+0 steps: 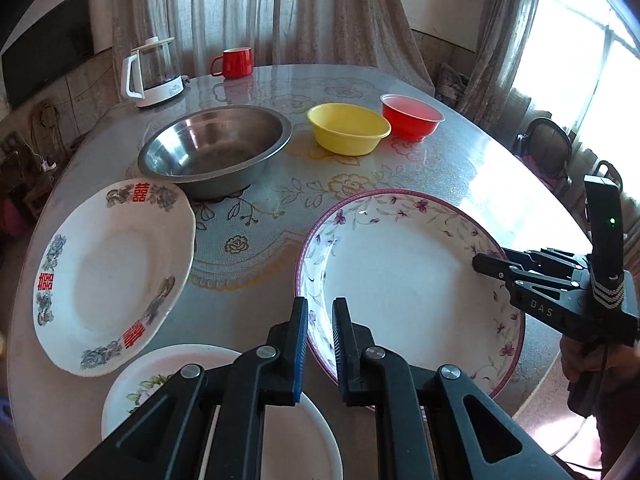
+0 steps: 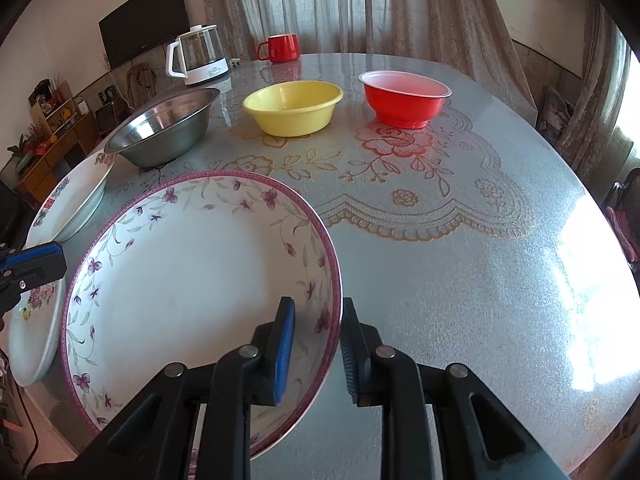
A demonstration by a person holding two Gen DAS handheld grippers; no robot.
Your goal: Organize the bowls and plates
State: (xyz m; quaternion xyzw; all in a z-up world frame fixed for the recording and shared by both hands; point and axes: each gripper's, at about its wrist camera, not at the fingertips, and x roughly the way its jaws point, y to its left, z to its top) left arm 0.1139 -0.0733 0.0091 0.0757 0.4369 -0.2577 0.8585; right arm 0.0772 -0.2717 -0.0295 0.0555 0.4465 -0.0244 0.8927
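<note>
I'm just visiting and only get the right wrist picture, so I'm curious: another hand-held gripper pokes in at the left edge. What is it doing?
Observer: The left hand-held gripper is nearly shut, with one finger on each side of the rim of the large white ceramic plate with purple flowers.
Visitor: And the white plate behind it? I only see a sliver.
Observer: That white plate with blue-grey flowers carries three red Chinese character marks around its rim.
Visitor: What holds the gripper my camera sits on?
Observer: A person's hand holds the right hand-held gripper from below.
</note>
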